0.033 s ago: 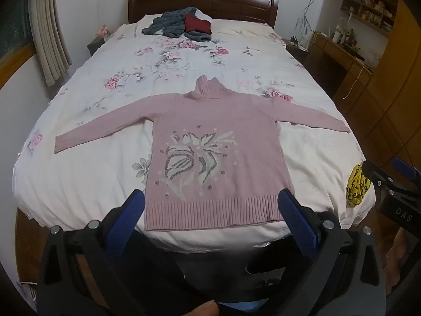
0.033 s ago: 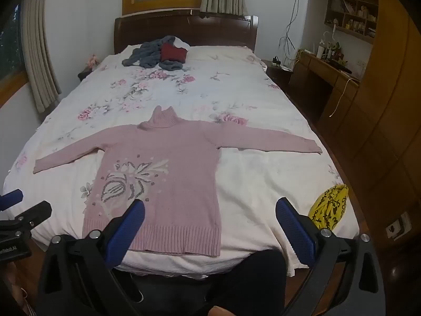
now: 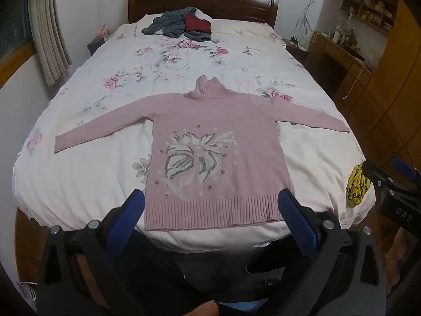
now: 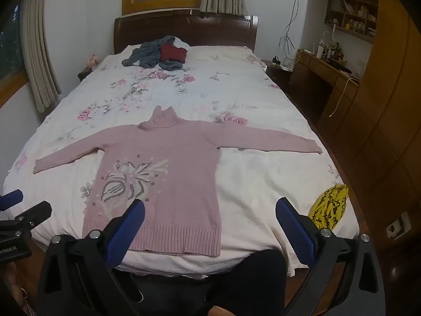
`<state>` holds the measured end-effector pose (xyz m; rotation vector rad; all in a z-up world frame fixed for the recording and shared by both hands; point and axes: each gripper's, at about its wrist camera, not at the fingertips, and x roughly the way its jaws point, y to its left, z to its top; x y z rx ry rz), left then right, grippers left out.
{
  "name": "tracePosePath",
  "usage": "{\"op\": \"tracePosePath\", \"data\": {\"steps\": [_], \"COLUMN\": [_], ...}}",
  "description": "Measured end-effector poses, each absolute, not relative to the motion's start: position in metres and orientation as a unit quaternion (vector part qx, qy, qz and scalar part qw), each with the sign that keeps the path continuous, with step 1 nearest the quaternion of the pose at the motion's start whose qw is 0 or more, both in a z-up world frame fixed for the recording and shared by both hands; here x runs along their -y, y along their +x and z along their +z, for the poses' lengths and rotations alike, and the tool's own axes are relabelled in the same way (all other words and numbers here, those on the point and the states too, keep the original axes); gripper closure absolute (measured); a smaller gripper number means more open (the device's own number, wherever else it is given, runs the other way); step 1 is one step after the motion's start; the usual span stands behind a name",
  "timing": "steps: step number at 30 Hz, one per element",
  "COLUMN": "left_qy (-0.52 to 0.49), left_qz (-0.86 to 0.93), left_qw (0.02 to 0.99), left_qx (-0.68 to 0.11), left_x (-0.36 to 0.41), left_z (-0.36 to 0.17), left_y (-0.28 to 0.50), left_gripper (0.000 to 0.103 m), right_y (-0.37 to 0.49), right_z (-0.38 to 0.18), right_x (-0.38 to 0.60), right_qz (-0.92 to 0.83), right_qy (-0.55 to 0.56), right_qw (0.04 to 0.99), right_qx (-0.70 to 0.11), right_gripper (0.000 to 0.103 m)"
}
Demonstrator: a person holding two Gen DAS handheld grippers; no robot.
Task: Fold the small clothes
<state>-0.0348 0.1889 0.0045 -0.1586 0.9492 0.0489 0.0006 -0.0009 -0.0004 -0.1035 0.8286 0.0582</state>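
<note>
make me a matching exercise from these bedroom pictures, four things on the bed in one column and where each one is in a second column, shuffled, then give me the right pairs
Things:
1. pink knitted turtleneck sweater
2. dark red folded cloth
3. yellow cloth with black print
4. grey-blue crumpled garment

Places:
A. near the foot corner of the white floral bed, on the wardrobe side
B. spread flat, sleeves out to both sides, hem at the foot edge
C. bunched by the headboard, spreading toward the curtain side
D. resting on the grey-blue pile near the headboard

Pairs: 1-B, 2-D, 3-A, 4-C
</note>
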Motion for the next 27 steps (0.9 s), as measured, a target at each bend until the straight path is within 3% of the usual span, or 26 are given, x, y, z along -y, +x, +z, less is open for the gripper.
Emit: {"op": "tracePosePath", "data": {"steps": [27], "left_qy": [-0.076], "left_qz": [0.024], "left_qw": [0.885], "left_qx": [-0.458], "left_x": [-0.1868], "left_z": [-0.0019], "left_y": [-0.0341], "left_gripper": [0.003], "right_y": [-0.0002], "right_z": [0.0000], "right_x": [0.0011], "right_qz": [0.026], "right_qy": [-0.053], "right_qw": [0.915], "right_qx": [-0.398], "right_gripper": [0.004]}}
